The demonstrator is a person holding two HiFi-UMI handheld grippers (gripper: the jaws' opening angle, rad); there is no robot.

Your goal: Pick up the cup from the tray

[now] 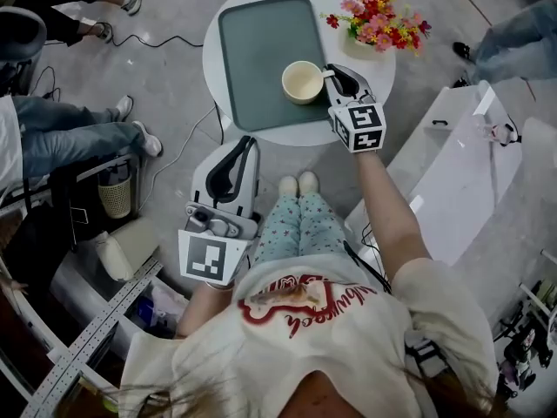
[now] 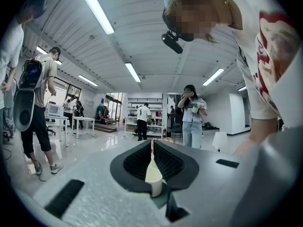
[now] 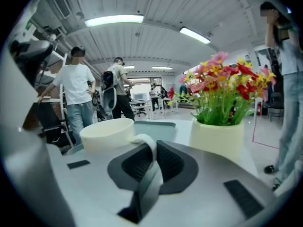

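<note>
A cream cup (image 1: 302, 82) sits at the right edge of the grey-green tray (image 1: 257, 50) on a round white table (image 1: 370, 81). My right gripper (image 1: 331, 74) reaches in from the cup's right side and is shut on its handle. In the right gripper view the handle (image 3: 147, 144) is pinched between the dark pads, with the cup's bowl (image 3: 106, 132) just left of my right gripper (image 3: 150, 149). My left gripper (image 1: 246, 142) hangs below the table's near edge over my lap, shut and empty. In its own view the left gripper (image 2: 152, 148) has its jaws pressed together.
A pot of red, pink and yellow flowers (image 1: 379, 20) stands on the table just behind my right gripper, close on its right (image 3: 217, 136). A white angular table (image 1: 461, 164) is at the right. Seated people's legs, a cable and a basket (image 1: 115, 197) are at the left.
</note>
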